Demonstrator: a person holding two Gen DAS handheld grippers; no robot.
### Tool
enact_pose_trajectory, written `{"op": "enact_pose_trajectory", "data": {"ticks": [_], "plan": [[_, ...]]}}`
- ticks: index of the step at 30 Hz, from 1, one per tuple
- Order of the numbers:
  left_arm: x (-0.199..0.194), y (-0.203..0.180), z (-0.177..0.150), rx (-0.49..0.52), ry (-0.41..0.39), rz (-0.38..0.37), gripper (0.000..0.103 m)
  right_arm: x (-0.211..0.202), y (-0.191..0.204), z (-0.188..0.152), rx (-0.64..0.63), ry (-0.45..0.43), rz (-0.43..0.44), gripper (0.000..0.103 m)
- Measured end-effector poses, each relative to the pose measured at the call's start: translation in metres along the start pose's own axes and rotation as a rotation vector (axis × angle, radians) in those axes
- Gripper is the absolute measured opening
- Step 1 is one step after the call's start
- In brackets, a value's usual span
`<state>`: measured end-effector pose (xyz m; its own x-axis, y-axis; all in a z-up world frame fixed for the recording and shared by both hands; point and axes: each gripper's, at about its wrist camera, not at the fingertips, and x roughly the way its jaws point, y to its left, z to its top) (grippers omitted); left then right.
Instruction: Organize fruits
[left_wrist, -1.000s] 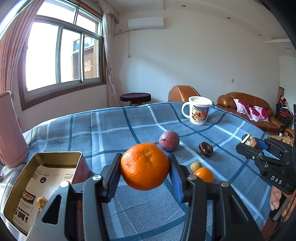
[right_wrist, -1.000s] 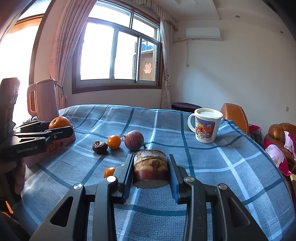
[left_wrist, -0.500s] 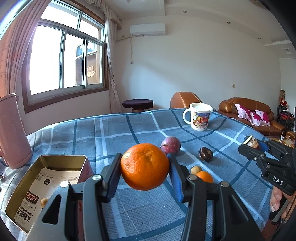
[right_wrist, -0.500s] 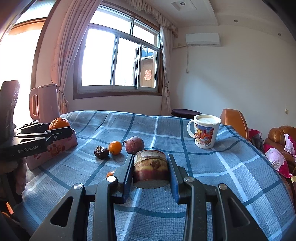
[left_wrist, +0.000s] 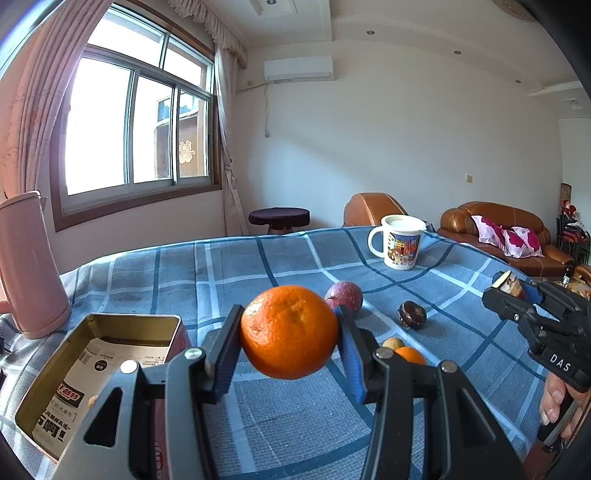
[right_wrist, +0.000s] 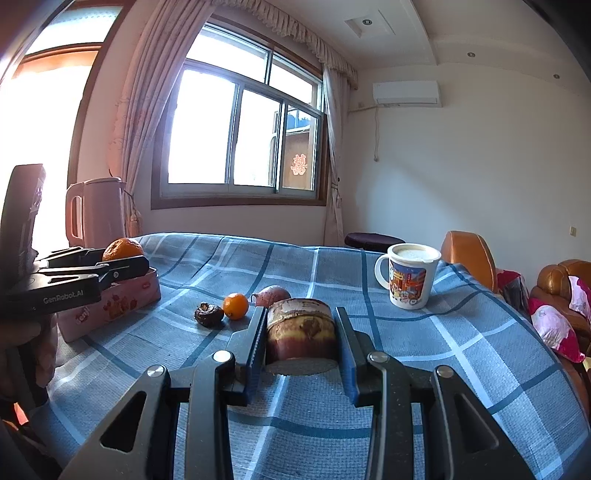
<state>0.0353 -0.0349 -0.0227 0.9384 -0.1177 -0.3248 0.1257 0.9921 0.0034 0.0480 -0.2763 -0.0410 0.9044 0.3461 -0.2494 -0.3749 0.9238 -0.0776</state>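
Note:
My left gripper (left_wrist: 290, 326) is shut on a large orange mandarin (left_wrist: 291, 343), held above the table just right of an open tin box (left_wrist: 173, 321). My right gripper (right_wrist: 300, 326) is shut on a brown, yellow-streaked cut chunk of fruit (right_wrist: 301, 332) held over the blue checked cloth. On the cloth between them lie a purple passion fruit (left_wrist: 347, 291), a dark wrinkled fruit (left_wrist: 412, 314), a small tan fruit (left_wrist: 393, 342) and a small orange (left_wrist: 412, 356). In the right wrist view the left gripper with its mandarin (right_wrist: 122, 249) hangs over the pink tin (right_wrist: 114, 302).
A white printed mug (left_wrist: 400, 242) stands at the far right of the table. A pink kettle (left_wrist: 26, 266) stands behind the tin on the left. The tin holds printed paper and a small tan fruit. Brown sofas and a stool stand beyond the table.
Both grippers have tipped up slightly, so the table sits lower in each view. Each keeps its grip, and the fruits on the cloth have not moved.

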Motion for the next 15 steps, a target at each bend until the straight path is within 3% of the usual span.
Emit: {"op": "enact_pose_trajectory", "data": {"ticks": [15], "plan": [[-0.0099, 0.0014, 0.0, -0.007, -0.042, 0.022, 0.05, -0.0079, 0.0007, -0.0024, -0.004, -0.052, 0.005, 0.037]]}}
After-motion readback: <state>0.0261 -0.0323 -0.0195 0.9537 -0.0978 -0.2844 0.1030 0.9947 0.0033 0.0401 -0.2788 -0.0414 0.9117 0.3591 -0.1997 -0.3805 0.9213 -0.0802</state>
